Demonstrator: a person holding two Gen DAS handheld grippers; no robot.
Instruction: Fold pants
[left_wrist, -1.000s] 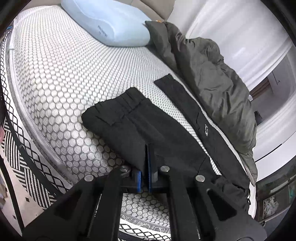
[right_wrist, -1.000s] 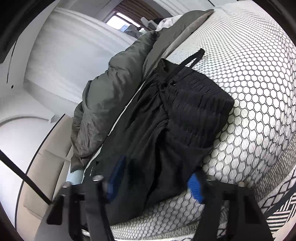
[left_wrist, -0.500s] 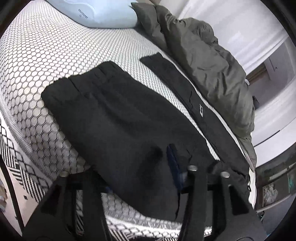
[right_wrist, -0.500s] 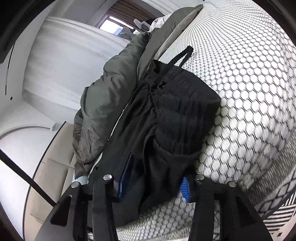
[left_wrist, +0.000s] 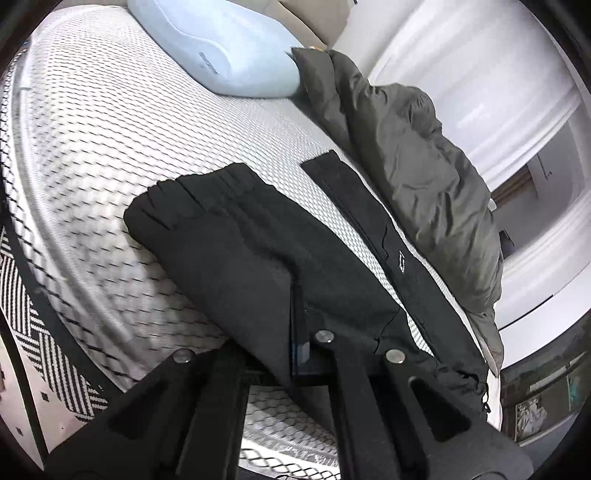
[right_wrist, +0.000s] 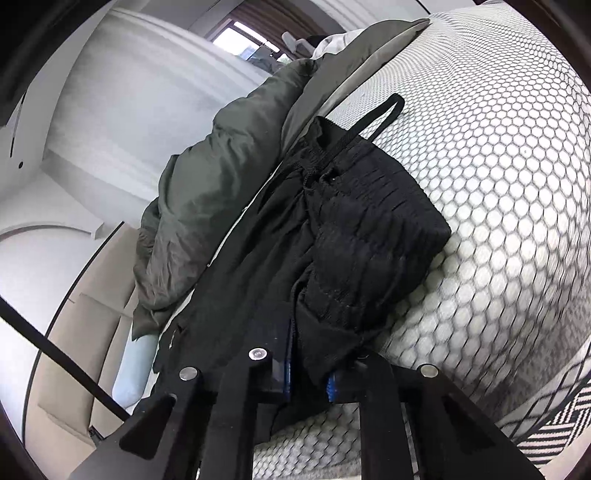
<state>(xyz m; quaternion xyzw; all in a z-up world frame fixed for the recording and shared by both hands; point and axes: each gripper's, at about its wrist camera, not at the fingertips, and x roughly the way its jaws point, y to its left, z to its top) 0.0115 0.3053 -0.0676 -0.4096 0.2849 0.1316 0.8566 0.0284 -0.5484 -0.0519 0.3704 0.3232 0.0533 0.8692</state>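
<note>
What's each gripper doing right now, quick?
Left gripper: shut on the pants, near edge.
Right gripper: shut on the pants, a bunched fold between its fingers.

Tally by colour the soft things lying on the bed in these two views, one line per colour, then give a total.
Black: 1, the pants, pinched by the left hand-held gripper and the right hand-held gripper
Grey-green: 1, the quilted jacket
Pale blue: 1, the pillow
Total: 3, all on the honeycomb mattress
</note>
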